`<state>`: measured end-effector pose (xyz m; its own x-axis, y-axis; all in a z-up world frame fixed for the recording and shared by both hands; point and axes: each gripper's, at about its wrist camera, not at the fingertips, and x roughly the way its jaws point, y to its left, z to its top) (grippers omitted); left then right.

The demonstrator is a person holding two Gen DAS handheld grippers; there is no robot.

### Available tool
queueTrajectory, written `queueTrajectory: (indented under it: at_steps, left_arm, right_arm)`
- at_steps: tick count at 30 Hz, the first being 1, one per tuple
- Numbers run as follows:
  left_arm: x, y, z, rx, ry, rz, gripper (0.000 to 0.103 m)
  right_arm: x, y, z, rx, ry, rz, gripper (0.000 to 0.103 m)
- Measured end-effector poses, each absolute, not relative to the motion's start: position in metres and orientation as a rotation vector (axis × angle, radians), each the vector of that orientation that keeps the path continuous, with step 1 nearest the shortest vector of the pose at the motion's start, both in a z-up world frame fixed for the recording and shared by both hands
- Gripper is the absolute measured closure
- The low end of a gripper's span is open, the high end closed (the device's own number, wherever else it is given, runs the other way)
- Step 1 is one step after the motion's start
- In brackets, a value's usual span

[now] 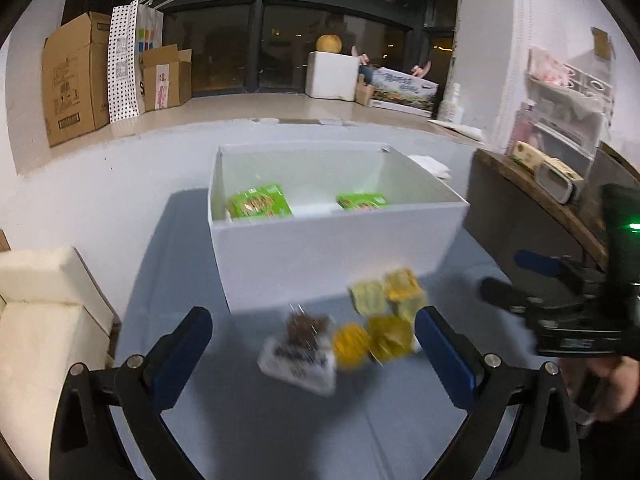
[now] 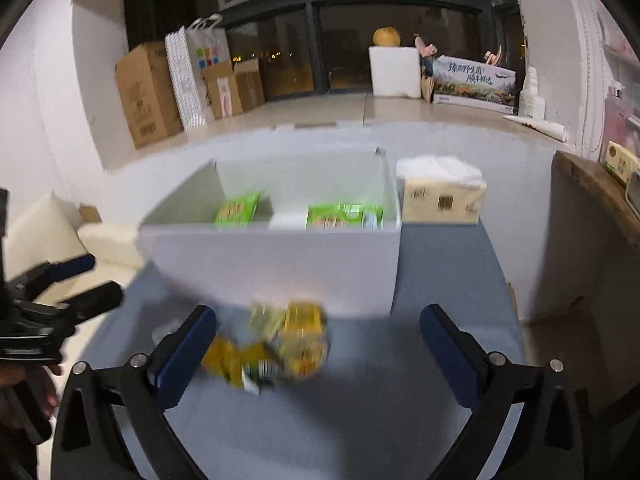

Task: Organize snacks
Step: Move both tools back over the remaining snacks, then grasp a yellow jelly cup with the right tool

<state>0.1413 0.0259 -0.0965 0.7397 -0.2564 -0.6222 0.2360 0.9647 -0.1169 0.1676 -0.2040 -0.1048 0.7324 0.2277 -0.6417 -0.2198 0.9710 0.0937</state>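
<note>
In the left wrist view, the left gripper (image 1: 314,334) has its blue-padded jaws spread wide with nothing pinched, above a blurred heap of yellow and pale green snack packets (image 1: 380,320) and a clear brown-filled packet (image 1: 300,348) lying on the blue-grey tabletop (image 1: 160,260) just in front of the open white rectangular box (image 1: 340,256), which holds two bright green snack packs (image 1: 260,202). In the right wrist view, the right gripper (image 2: 318,334) is likewise spread and empty over the same heap in front of the box, with a beige tissue pack (image 2: 442,200) just beside the box's right wall.
</note>
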Motion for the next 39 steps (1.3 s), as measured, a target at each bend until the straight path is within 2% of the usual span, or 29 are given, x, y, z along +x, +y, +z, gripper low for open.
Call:
queueTrajectory:
  at_steps: [7,13,17,23,24,25,39]
  left_arm:
    - [0.088,0.023,-0.115,-0.060,0.699,-0.277,0.000]
    - [0.079,0.029,-0.132,-0.084,0.745,-0.264,0.000]
    - [0.079,0.036,-0.134,-0.084,0.747,-0.250,0.000]
    - [0.084,0.043,-0.139,-0.103,0.764,-0.237,0.000]
    - [0.085,0.043,-0.140,-0.103,0.767,-0.235,0.000]
    - [0.085,0.043,-0.140,-0.103,0.767,-0.237,0.000]
    - [0.104,0.031,-0.136,-0.094,0.763,-0.239,0.000]
  right_arm:
    - [0.184,-0.192,-0.136,-0.011,0.769,0.278,0.000]
    - [0.223,-0.186,-0.158,0.036,0.834,0.264,0.002]
    - [0.245,-0.188,-0.173,0.094,0.893,0.260,0.020]
    - [0.255,-0.180,-0.184,0.082,0.915,0.269,0.033]
    - [0.256,-0.178,-0.185,0.074,0.921,0.268,0.048]
    - [0.258,-0.177,-0.187,0.072,0.937,0.269,0.057]
    - [0.225,-0.177,-0.157,-0.002,0.825,0.290,0.057]
